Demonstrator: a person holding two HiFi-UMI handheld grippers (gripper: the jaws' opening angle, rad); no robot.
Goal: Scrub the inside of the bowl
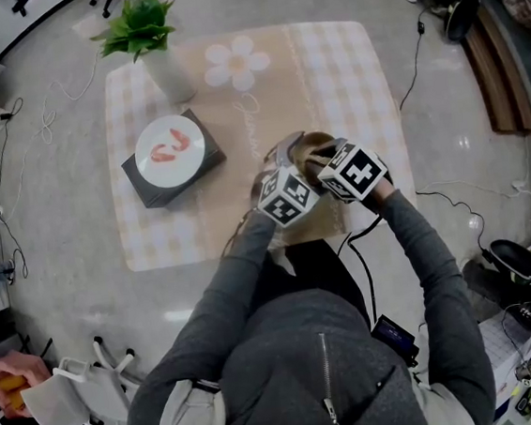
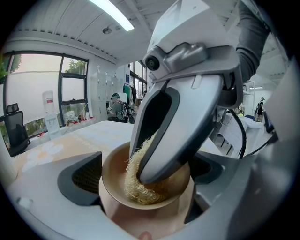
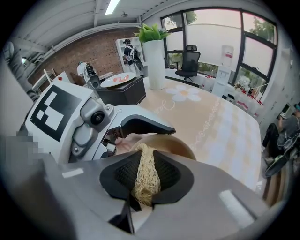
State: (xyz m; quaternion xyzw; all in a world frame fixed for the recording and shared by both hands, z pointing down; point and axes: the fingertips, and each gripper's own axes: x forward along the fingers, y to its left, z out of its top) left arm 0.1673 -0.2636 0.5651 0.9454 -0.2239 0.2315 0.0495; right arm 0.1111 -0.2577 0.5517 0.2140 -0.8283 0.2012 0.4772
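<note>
A tan bowl point(image 1: 304, 144) point(image 2: 112, 185) point(image 3: 180, 144) is held above the near edge of the table, between the jaws of my left gripper point(image 1: 289, 162) point(image 2: 146, 197), which is shut on its sides. My right gripper point(image 1: 324, 161) point(image 3: 146, 180) is shut on a pale fibrous loofah scrubber point(image 2: 135, 187) point(image 3: 145, 176). In the left gripper view the right gripper point(image 2: 152, 174) reaches down into the bowl, and the scrubber presses against the inner wall and bottom. In the right gripper view the left gripper point(image 3: 136, 136) shows just behind the bowl's rim.
A beige checked tablecloth point(image 1: 335, 67) covers the table. A white plate with red pieces point(image 1: 169, 151) point(image 3: 123, 79) lies on a dark box at the left. A green plant in a white vase point(image 1: 162, 53) point(image 3: 154, 56) stands behind it. Cables run over the floor at the right.
</note>
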